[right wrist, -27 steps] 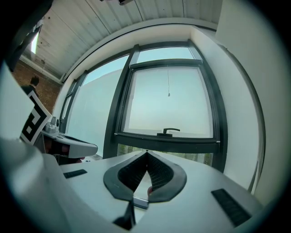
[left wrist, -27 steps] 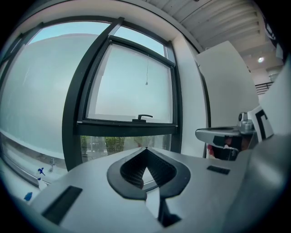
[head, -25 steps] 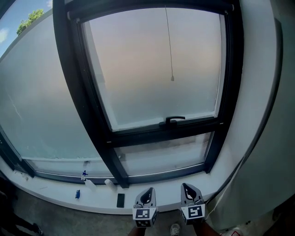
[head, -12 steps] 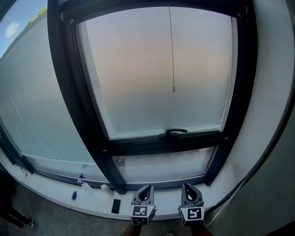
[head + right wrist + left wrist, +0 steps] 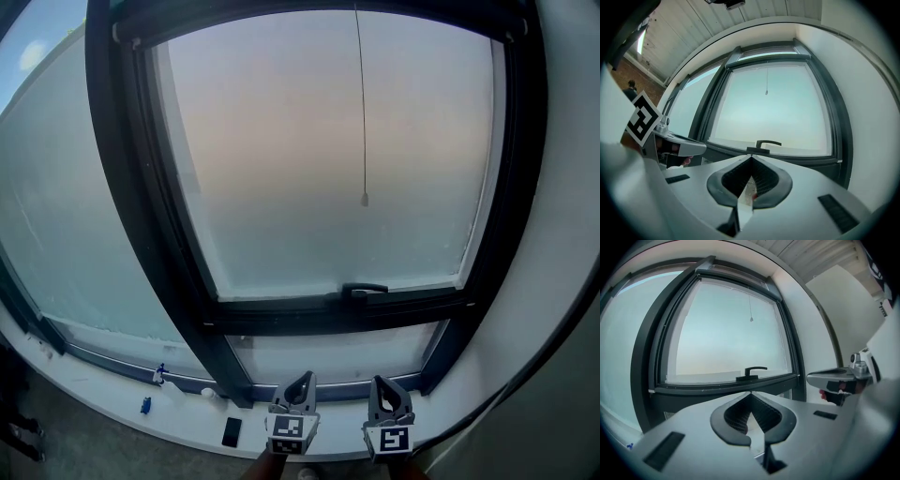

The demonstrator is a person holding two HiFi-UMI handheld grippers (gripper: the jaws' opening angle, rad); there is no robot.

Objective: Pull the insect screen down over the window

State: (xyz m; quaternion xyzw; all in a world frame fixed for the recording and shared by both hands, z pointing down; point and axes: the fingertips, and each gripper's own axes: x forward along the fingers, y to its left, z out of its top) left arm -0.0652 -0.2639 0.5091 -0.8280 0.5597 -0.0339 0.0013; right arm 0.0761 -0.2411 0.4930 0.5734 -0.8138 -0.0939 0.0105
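A dark-framed window (image 5: 511,187) with frosted glass fills the head view. A thin pull cord (image 5: 361,103) hangs from the top of the frame and ends in a small knob (image 5: 364,199), which also shows in the left gripper view as a small bead (image 5: 751,319) and in the right gripper view (image 5: 766,92). A black window handle (image 5: 364,290) sits on the lower sash bar. My left gripper (image 5: 301,380) and right gripper (image 5: 382,384) are side by side low in front of the sill, both shut and empty, well below the cord.
A white sill (image 5: 112,417) runs under the window with a small black object (image 5: 230,431), a blue bit (image 5: 145,405) and a small bottle (image 5: 161,377) on it. A white wall (image 5: 562,281) stands at the right. A larger fixed pane (image 5: 66,216) lies to the left.
Both grippers have moved closer to the window together, still shut. The window now looks larger, and the sill items have slid left in the head view.
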